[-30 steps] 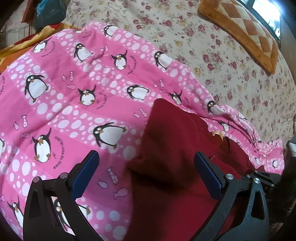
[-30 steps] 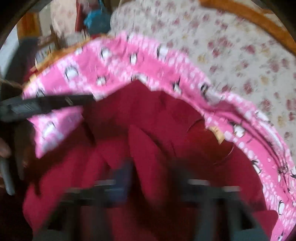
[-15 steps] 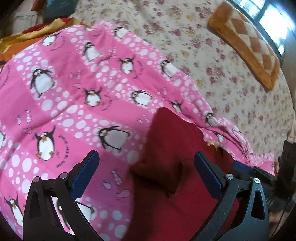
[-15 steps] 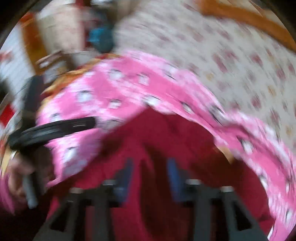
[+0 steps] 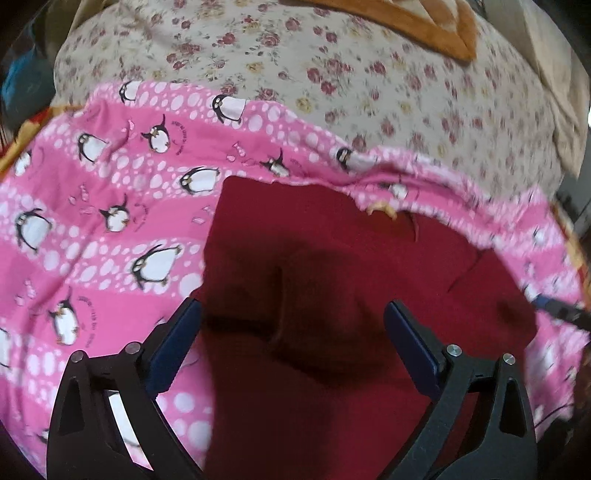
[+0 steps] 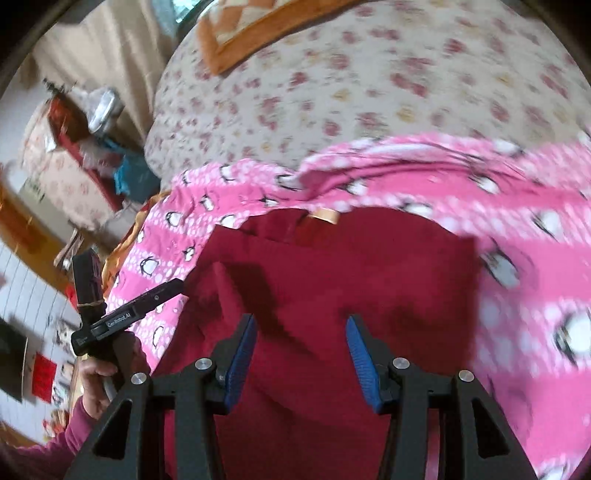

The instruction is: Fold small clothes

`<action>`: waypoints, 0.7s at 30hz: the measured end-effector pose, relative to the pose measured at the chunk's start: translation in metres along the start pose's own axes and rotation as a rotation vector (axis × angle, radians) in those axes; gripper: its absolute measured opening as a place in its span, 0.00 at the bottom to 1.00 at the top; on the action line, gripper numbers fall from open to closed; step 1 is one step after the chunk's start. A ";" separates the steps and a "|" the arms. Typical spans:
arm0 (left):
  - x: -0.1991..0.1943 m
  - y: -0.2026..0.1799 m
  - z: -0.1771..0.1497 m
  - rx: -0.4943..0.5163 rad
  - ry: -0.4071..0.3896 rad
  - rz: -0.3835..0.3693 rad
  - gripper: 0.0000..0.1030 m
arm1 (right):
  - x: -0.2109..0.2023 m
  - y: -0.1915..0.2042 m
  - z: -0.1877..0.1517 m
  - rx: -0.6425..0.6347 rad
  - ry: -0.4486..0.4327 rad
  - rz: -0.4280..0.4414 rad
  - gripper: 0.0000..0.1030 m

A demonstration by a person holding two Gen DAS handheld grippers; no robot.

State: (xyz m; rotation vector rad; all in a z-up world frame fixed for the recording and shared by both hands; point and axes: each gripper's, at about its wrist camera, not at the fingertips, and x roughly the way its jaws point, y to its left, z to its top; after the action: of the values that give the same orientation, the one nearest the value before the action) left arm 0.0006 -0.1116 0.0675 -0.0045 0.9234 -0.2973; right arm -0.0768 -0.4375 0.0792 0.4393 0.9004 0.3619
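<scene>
A dark red garment (image 5: 332, 280) lies partly folded on a pink penguin blanket (image 5: 110, 206); it also shows in the right wrist view (image 6: 332, 277), with a tan neck label (image 6: 325, 216) at its far edge. My left gripper (image 5: 291, 332) is open and empty, hovering over the garment's left part. My right gripper (image 6: 299, 350) is open and empty above the garment's middle. The left gripper's body (image 6: 125, 317) shows at the garment's left edge in the right wrist view. The right gripper's tip (image 5: 554, 310) shows at the garment's right edge.
The pink blanket (image 6: 517, 258) lies on a floral bedspread (image 5: 369, 81). An orange checked cushion (image 5: 424, 22) sits at the far side. Cluttered furniture (image 6: 74, 147) stands beyond the bed's left side.
The right gripper has opened wider and pulled back to the right, clear of the red fold. The left gripper has swung right, over the garment. The garment lies flatter.
</scene>
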 end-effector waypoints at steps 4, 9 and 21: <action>0.017 0.009 -0.010 -0.051 0.076 -0.030 0.83 | -0.014 -0.002 -0.020 -0.025 0.002 -0.018 0.48; 0.031 -0.001 -0.012 -0.061 0.117 -0.081 0.56 | -0.020 -0.008 -0.034 -0.005 -0.003 -0.026 0.48; -0.004 0.000 0.025 -0.139 -0.050 -0.234 0.15 | -0.031 -0.034 -0.027 0.098 -0.074 -0.085 0.61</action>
State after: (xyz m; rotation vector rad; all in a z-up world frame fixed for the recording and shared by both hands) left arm 0.0177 -0.1135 0.0857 -0.2484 0.8934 -0.4471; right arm -0.1123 -0.4754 0.0686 0.5002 0.8640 0.2228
